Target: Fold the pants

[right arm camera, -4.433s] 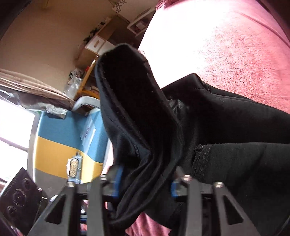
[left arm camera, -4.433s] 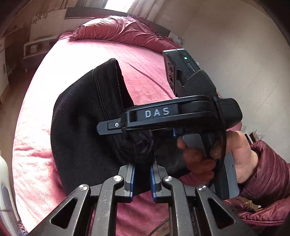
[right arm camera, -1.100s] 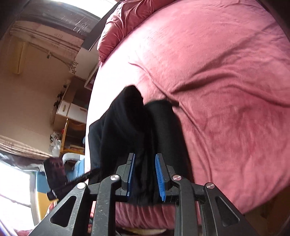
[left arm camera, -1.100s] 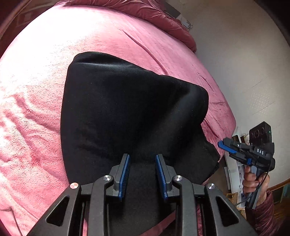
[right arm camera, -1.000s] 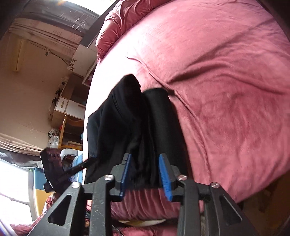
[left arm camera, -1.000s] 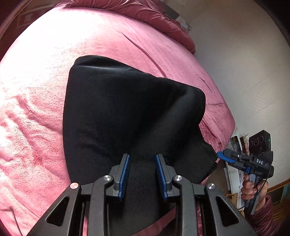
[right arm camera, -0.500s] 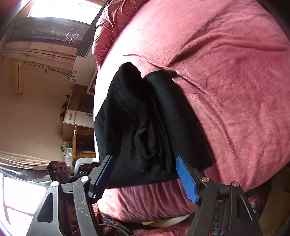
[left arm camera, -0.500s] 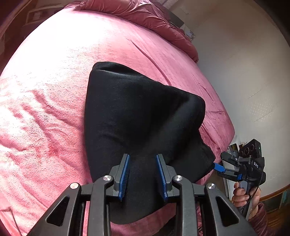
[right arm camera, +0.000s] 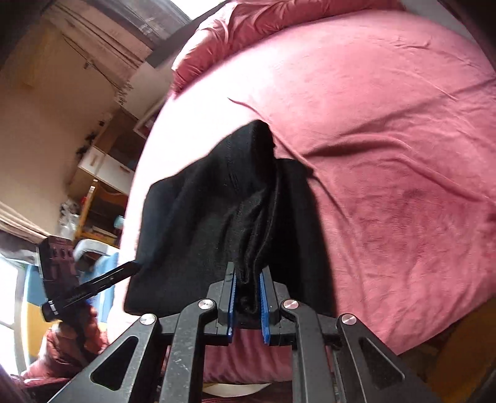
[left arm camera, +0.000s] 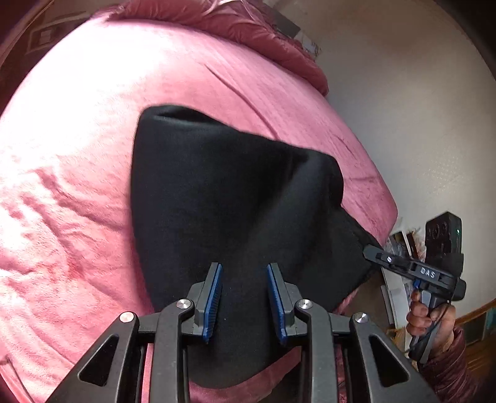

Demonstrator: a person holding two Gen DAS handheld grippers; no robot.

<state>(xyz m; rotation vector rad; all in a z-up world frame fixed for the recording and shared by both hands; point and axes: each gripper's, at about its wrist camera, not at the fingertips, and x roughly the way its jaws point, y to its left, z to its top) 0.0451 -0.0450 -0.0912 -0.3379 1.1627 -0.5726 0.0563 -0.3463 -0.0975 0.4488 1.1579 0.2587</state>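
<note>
The black pants (left arm camera: 223,198) lie folded in a thick bundle on the pink bed (left arm camera: 77,161). My left gripper (left arm camera: 244,272) hovers over the bundle's near edge with its blue pads apart and nothing pinched between them. My right gripper (right arm camera: 247,279) is shut on a bunched fold of the pants (right arm camera: 248,198) at the bundle's near right corner. It also shows in the left wrist view (left arm camera: 372,251), with its fingertips at the cloth's right corner. The left gripper shows in the right wrist view (right arm camera: 133,266), touching the bundle's left edge.
A quilted pink duvet (left arm camera: 235,28) is heaped at the head of the bed. A cream wall (left arm camera: 418,117) runs along the right side. Shelves and a drawer unit (right arm camera: 105,173) stand beyond the bed's left side. The bed's front edge (right arm camera: 241,365) is close below the right gripper.
My right gripper opened wide half a second ago and has now shut again on a fold at the near right corner. The left gripper stays open over the bundle.
</note>
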